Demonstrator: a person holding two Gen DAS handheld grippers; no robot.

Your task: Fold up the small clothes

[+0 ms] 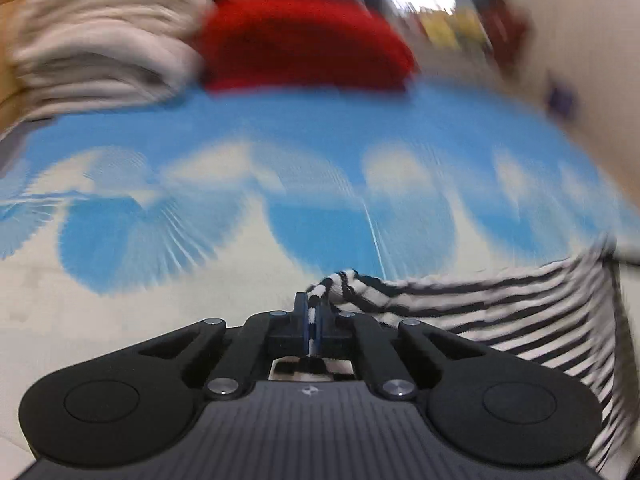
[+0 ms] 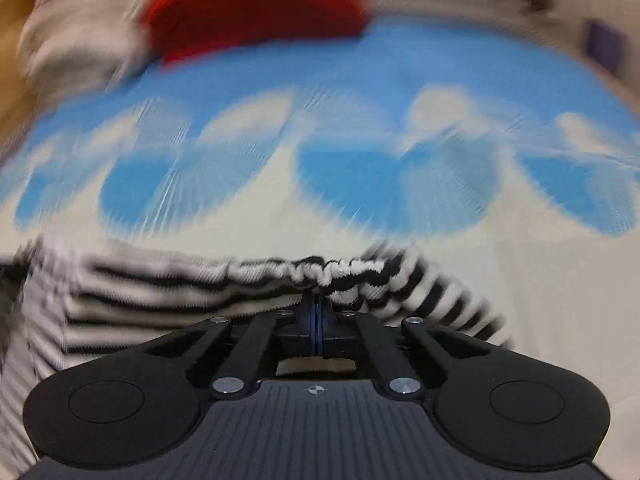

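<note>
Both tools, left tool (image 1: 315, 312) and right tool (image 2: 316, 304), clenched on striped garment (image 1: 500, 312) over blue-and-cream cloth (image 1: 320, 152) (red fabric (image 1: 304, 40) at its far edge, blurred).

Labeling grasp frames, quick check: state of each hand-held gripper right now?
Left hand-held gripper: closed, pinching an edge of the striped garment.
Right hand-held gripper: closed, pinching the bunched edge of the same striped garment.

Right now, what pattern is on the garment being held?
Black and white stripes on the garment, clearest in the right wrist view.
</note>
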